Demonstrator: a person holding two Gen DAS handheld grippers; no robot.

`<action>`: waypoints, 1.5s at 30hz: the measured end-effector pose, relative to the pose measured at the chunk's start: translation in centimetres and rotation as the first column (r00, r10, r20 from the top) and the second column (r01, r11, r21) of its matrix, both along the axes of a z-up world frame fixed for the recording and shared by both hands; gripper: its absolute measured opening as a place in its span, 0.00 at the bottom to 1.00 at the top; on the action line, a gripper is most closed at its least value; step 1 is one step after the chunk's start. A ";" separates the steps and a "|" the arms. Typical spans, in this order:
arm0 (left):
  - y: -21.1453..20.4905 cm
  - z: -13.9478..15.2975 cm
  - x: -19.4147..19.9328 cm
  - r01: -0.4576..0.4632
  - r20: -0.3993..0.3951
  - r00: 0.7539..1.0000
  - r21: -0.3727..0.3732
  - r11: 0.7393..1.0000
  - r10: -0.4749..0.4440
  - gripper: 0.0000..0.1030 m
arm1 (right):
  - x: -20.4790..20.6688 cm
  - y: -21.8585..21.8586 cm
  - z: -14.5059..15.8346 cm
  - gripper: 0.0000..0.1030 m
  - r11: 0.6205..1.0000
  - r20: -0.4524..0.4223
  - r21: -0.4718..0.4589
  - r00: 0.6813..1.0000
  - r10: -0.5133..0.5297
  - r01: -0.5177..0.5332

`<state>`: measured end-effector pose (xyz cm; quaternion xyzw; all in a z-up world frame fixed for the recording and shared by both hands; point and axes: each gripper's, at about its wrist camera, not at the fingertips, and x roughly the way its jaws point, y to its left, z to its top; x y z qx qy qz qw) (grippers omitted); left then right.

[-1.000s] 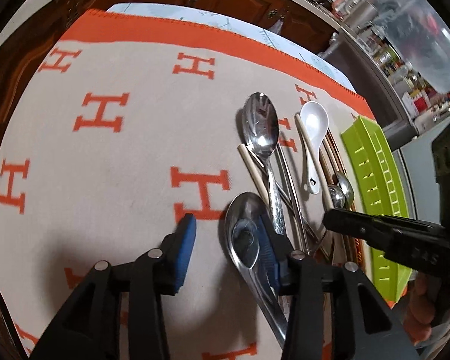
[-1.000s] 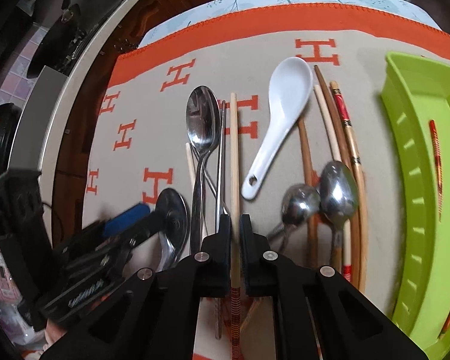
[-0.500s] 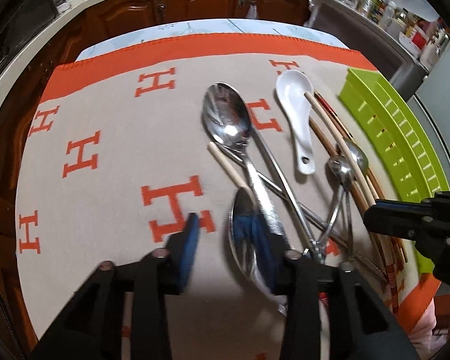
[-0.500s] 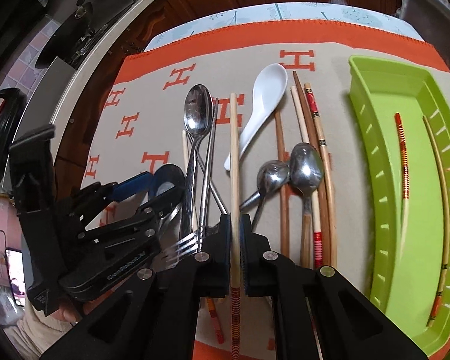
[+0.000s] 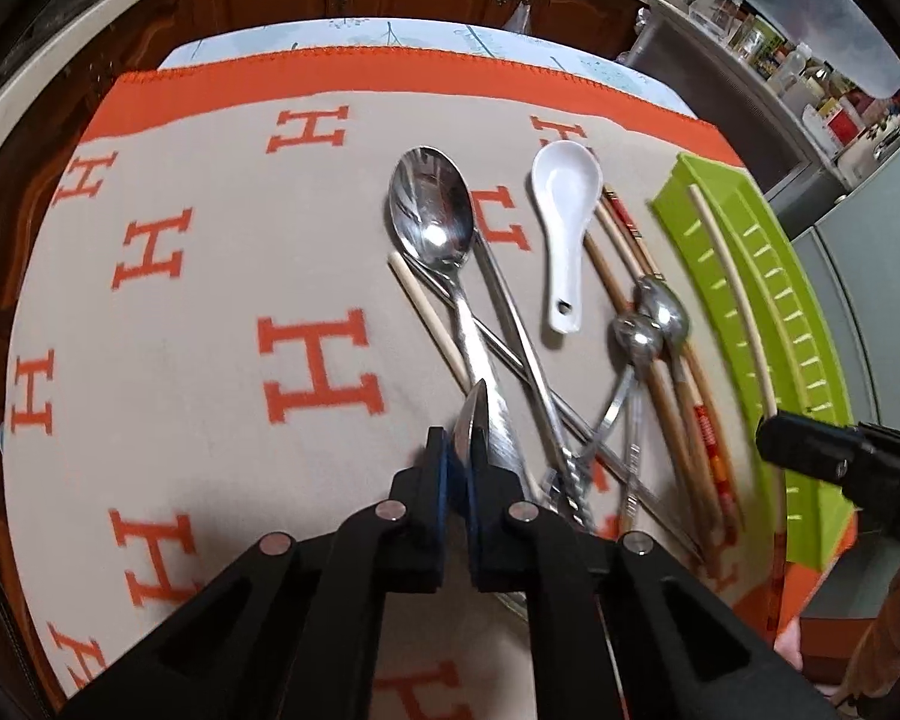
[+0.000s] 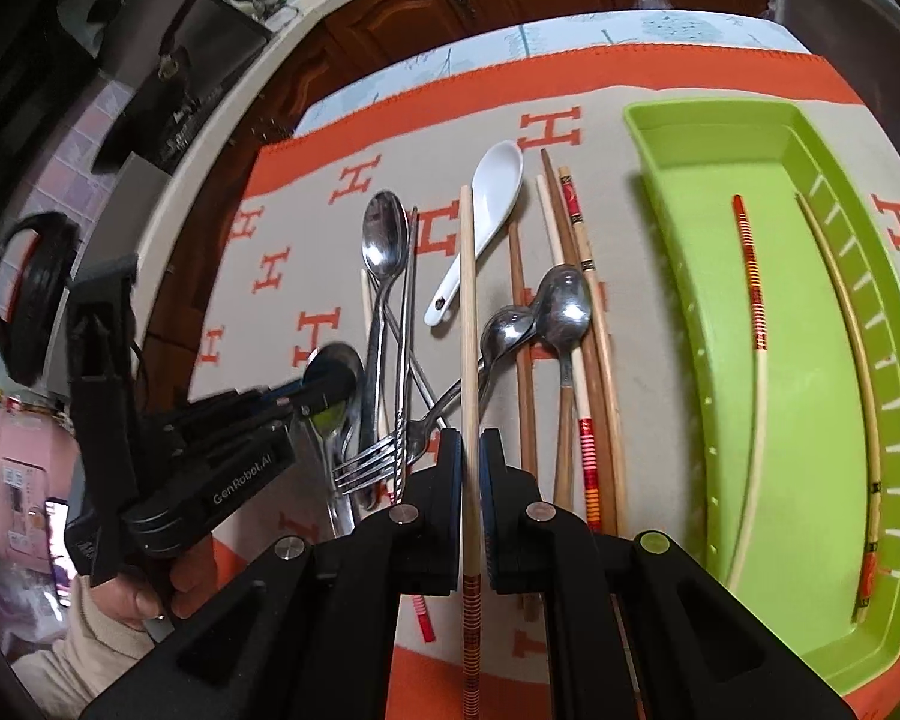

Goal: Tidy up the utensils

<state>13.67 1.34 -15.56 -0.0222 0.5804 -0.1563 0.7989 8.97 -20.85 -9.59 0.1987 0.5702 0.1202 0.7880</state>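
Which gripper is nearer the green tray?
Right. The right gripper, holding a chopstick, sits beside the green tray; the left gripper grips a spoon across the utensil pile.

left gripper [image 5: 457, 480]: black plastic, two angular arms with open triangular cut-outs.
left fingers [image 5: 435, 468]: black blocks faced with blue pads.
left screws: round silver pivot pins, two on each arm.
left body, seen from the right camera [image 6: 168, 456]: black housing with stacked ribbed layers, white lettering "GenRobot.AI" on the side, a tall black block at its rear.
right gripper [image 6: 471, 468]: black plastic, same angular arms and cut-outs.
right fingers [image 6: 447, 474]: black blocks, dark blue inner faces.
right screws: silver pins; the outermost right one reflects green.
hand [image 6: 144, 588]: wraps the left handle.
sleeve [image 6: 84, 654]: beige knit cuff.
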 end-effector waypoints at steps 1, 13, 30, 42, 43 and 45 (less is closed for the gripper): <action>0.1 0.2 -0.3 -0.004 -0.006 1.000 -0.015 1.000 0.004 0.02 | -0.1 -0.4 0.4 0.06 1.000 0.004 0.016 1.000 -0.008 0.008; -2.9 5.6 -2.9 0.014 0.042 0.999 -0.117 0.993 -0.009 0.02 | -1.8 -10.2 4.3 0.06 0.971 0.090 -0.161 0.982 -0.166 0.179; -16.0 7.4 0.3 0.125 0.052 0.991 -0.060 0.990 -0.122 0.02 | 0.0 -13.3 -2.5 0.08 0.961 -0.026 -0.267 0.996 -0.080 0.070; -21.9 5.2 2.6 0.139 0.028 0.990 0.032 0.990 -0.140 0.02 | -5.5 -17.0 2.3 0.14 0.957 0.118 -0.157 0.967 -0.227 0.244; -22.2 4.9 2.7 0.142 0.024 0.989 0.039 0.989 -0.143 0.02 | -6.2 -17.2 2.6 0.14 0.957 0.123 -0.146 0.965 -0.233 0.249; -23.0 4.1 2.9 0.152 0.012 0.988 0.058 0.987 -0.153 0.03 | -7.0 -17.3 3.1 0.14 0.959 0.126 -0.131 0.964 -0.236 0.252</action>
